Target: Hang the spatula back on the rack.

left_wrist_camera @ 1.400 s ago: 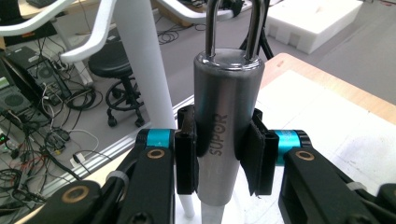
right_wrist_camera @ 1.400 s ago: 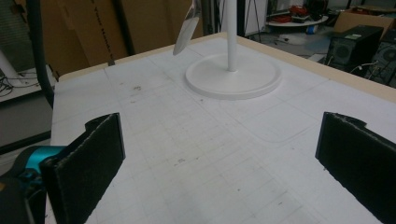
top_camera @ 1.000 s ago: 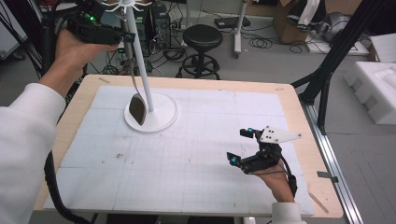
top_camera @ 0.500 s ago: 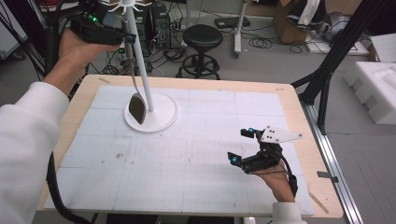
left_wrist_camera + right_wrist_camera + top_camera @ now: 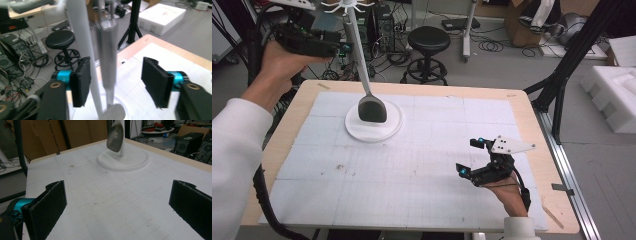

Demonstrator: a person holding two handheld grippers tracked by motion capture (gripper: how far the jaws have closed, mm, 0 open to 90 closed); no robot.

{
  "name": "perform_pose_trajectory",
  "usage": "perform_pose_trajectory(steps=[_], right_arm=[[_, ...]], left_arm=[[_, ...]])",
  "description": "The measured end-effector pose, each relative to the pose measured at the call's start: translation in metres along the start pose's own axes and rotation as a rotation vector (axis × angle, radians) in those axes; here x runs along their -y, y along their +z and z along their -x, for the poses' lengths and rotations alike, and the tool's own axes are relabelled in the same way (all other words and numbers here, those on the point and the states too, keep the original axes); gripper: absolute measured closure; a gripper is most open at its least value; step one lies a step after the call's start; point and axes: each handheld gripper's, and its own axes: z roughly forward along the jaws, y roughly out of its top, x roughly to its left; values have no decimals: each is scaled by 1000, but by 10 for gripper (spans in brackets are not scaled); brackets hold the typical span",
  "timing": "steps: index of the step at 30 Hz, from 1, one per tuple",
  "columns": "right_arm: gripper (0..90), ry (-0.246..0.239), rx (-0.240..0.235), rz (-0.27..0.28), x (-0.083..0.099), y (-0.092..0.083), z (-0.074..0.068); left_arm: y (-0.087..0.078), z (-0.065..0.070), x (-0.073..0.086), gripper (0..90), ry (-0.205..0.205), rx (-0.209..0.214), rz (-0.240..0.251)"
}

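Note:
A white stand (image 5: 357, 55) with hooks at its top rises from a round base (image 5: 362, 131) at the back left of the table. A grey utensil with a dark head (image 5: 372, 109) hangs from it over the base. My left gripper (image 5: 341, 47) is held high beside the pole and is open. In the left gripper view the blurred grey handle (image 5: 108, 55) hangs between its open jaws, touching neither, with the pole (image 5: 82, 50) just left of it. My right gripper (image 5: 468, 156) rests low at the front right, open and holding nothing. Its own view looks toward the utensil head (image 5: 115, 136) and the base (image 5: 130, 160).
A white gridded mat (image 5: 422, 175) covers the wooden table (image 5: 532, 115). Behind the table stand a black stool (image 5: 428, 40) and computer towers. Black tripod legs (image 5: 562, 85) and white foam blocks (image 5: 617, 95) are off the right edge.
The hanging utensil's head has swung slightly to the right over the base. My left gripper has dropped a little near the pole's top. The right gripper has stayed put.

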Motion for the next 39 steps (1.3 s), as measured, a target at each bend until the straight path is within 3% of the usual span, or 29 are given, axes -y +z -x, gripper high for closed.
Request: perform_pose_trajectory(steps=[5, 7, 9, 12, 14, 16, 21, 26, 32, 37, 39], right_arm=[[2, -5, 23, 14, -1, -6, 0], [2, -4, 28, 16, -1, -8, -1], [2, -3, 35, 22, -1, -10, 0], [2, -6, 46, 26, -2, -12, 0], [2, -6, 52, 31, -3, -14, 0], [2, -2, 56, 36, -4, -15, 0], [2, 7, 77, 43, -1, -20, 1], [2, 9, 96, 40, 2, -22, 2], [3, 19, 119, 41, 8, -24, 4], [2, 23, 138, 36, 13, -24, 5], [3, 15, 138, 35, 15, -24, 5]], left_arm=[[-14, 10, 32, 208, 28, 69, 50], [-18, 13, 46, 134, 55, 84, 59], [-23, 19, 67, 84, 132, 133, 66], [-28, 27, 92, 39, 159, 187, 90], [-31, 31, 107, 17, 152, 214, 93], [-32, 33, 126, 17, 121, 231, 120], [-37, 34, 167, 17, 80, 213, 151], [-37, 42, 203, 17, 71, 200, 162], [-34, 51, 235, 17, 63, 198, 169], [-30, 49, 258, 17, 22, 195, 174], [-29, 49, 263, 17, 17, 195, 154]])
